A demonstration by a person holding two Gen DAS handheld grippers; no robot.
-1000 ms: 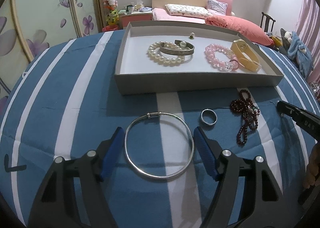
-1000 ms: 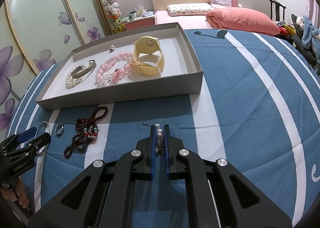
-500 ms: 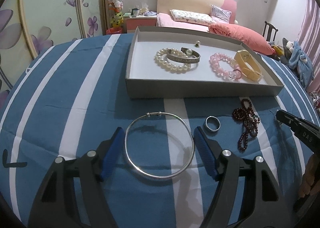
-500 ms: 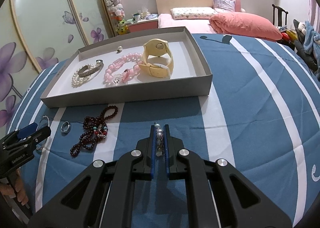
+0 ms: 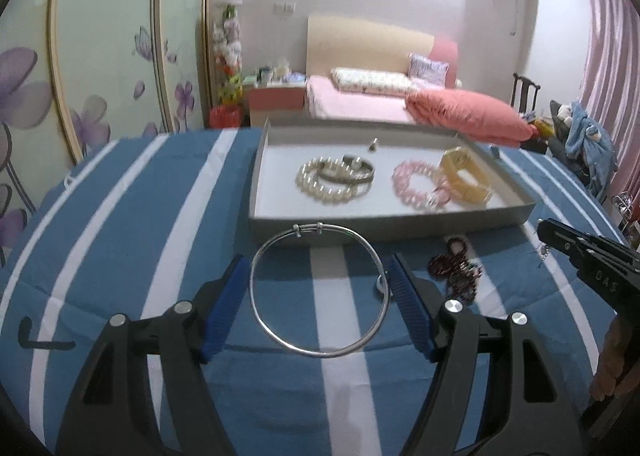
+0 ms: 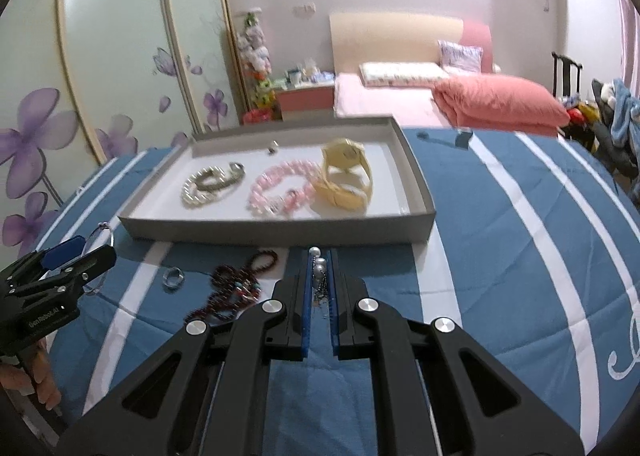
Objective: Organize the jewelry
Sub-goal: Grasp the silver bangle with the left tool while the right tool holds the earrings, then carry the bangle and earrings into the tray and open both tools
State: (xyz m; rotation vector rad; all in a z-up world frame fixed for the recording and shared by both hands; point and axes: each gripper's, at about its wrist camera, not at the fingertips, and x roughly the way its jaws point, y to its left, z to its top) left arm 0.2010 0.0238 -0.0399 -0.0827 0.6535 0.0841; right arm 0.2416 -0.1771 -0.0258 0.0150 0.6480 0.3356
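My left gripper (image 5: 316, 260) is shut on a thin silver bangle (image 5: 324, 355), its blue pads against both sides, and the ring hangs above the cloth in front of the grey tray (image 5: 440, 226). My right gripper (image 6: 320, 256) is shut on a small pearl-and-chain piece (image 6: 319, 266), just before the tray's front wall (image 6: 280, 232). The tray holds a pearl bracelet (image 5: 320, 188), a metal cuff (image 5: 356, 172), a pink bead bracelet (image 5: 416, 180), a yellow watch (image 5: 464, 176) and a tiny piece (image 5: 374, 144). A dark red bead string (image 6: 236, 288) and a silver ring (image 6: 173, 279) lie on the cloth.
The table wears a blue cloth with white stripes (image 5: 140, 256). In the left wrist view the right gripper (image 5: 560, 234) reaches in from the right edge. Behind the table stand a bed with a pink duvet (image 6: 500, 100) and flower-printed wardrobe doors (image 6: 80, 96).
Both grippers have risen and tilted up. The bangle has come off the cloth with the left gripper. The pearl piece has lifted with the right gripper toward the tray.
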